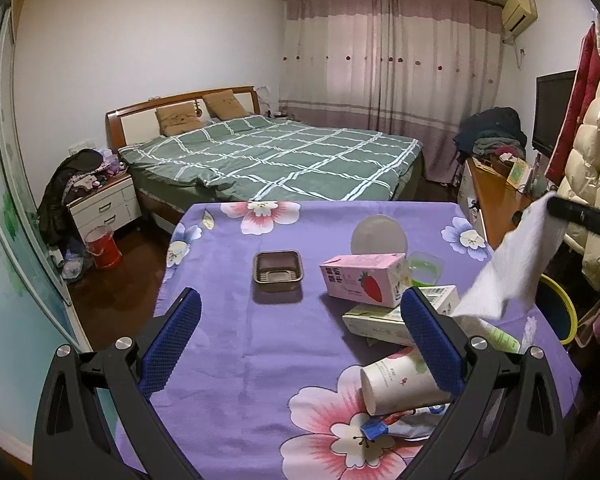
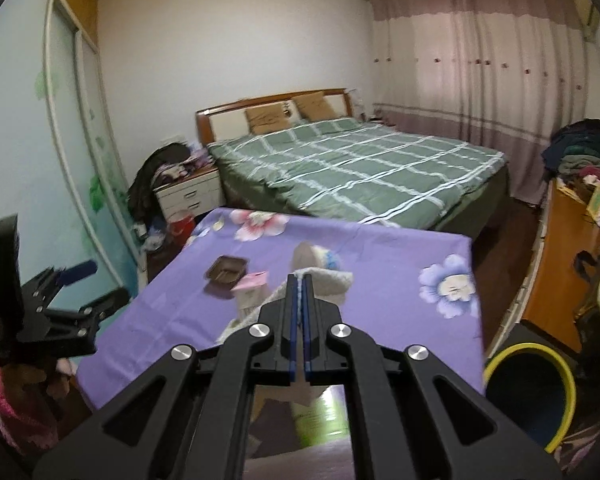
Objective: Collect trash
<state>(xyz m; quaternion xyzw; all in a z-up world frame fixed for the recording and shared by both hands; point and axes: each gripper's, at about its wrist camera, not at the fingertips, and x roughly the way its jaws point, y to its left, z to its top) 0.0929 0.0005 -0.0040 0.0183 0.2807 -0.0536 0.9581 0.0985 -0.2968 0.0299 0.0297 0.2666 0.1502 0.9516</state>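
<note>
Right gripper [image 2: 300,280] clamps its jaws on the white tissue [image 1: 508,268], hanging above the tabletop [image 1: 260,360] at three o'clock; left gripper [image 1: 300,340] hovers, jaws wide apart, paper cup [image 1: 396,384] lying at five o'clock.

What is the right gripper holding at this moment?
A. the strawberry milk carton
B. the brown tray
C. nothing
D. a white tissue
D: the right gripper has its jaws shut on the white tissue, which hangs above the table edge; the carton and tray lie on the table.
</note>
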